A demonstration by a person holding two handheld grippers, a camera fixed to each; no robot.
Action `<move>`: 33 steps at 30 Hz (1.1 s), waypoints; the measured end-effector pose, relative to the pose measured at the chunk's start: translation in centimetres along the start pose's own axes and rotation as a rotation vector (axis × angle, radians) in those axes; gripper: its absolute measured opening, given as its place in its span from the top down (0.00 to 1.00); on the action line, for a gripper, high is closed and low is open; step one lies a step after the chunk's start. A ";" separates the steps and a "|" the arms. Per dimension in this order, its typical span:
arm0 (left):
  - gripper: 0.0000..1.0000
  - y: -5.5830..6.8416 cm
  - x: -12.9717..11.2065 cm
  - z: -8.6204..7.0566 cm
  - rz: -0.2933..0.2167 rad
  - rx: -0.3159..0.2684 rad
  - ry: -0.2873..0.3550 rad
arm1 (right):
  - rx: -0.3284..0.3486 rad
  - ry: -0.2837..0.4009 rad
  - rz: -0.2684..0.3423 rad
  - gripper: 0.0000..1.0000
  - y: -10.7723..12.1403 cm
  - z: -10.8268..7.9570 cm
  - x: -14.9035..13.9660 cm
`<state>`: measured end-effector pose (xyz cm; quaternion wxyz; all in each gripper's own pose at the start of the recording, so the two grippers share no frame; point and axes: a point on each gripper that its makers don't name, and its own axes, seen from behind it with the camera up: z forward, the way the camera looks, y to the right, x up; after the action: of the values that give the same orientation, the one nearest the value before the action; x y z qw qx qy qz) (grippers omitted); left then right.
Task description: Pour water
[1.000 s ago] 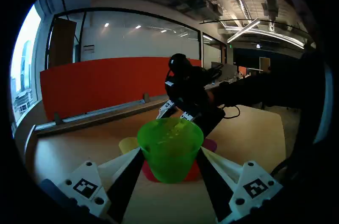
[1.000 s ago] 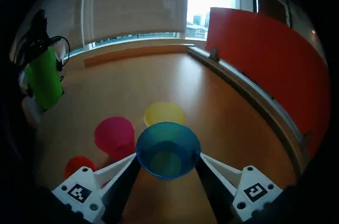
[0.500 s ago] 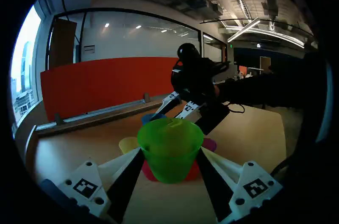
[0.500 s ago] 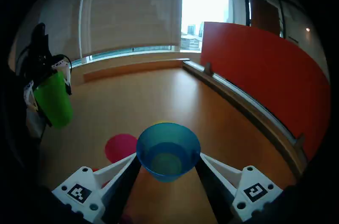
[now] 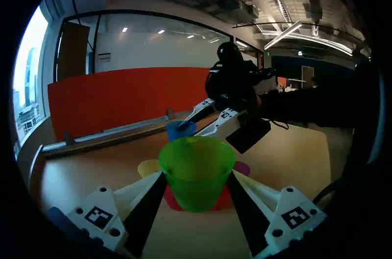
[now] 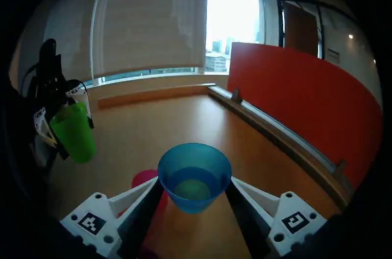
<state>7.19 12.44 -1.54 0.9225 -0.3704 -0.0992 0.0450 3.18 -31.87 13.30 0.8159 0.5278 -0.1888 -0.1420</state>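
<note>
Two cups are held up, neither tipped. Left gripper view: the left gripper point(image 5: 196, 176) clamps the translucent green plastic cup point(image 5: 197, 161), upright above the wooden table point(image 5: 299, 153). Right gripper view: the right gripper point(image 6: 194, 184) grips the blue plastic cup point(image 6: 195, 171), which holds water and sits level. Judging by this, pouring has not yet begun.

We hold the left gripper point(image 5: 196, 180) level, both fingers pressing the green cup point(image 5: 197, 173). Our right gripper point(image 6: 194, 188), likewise clamped on the blue cup point(image 6: 194, 176), hangs opposite, angled downward and carried by a dark-sleeved arm point(image 5: 304, 107).
</note>
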 end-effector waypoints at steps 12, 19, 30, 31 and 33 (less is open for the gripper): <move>0.18 0.3 0.9 -0.2 -0.004 0.003 0.025 | -0.032 0.092 0.016 0.12 -0.5 -1.8 2.6; 0.18 0.6 1.7 -0.3 -0.014 0.010 0.062 | -0.040 0.111 0.022 0.12 -0.9 -2.7 3.0; 0.17 1.1 3.2 -0.2 -0.017 0.015 0.110 | -0.047 0.128 0.021 0.12 -1.5 -3.7 3.5; 0.17 1.1 3.3 -0.2 -0.018 0.016 0.113 | -0.048 0.129 0.019 0.12 -1.6 -3.7 3.6; 0.17 1.1 3.5 -0.3 -0.022 0.018 0.122 | -0.049 0.133 0.017 0.12 -1.7 -3.8 3.8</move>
<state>10.61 13.62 -1.97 0.9305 -0.3630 -0.0465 0.0131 8.25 -31.08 10.92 0.8406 0.5142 -0.1351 -0.1040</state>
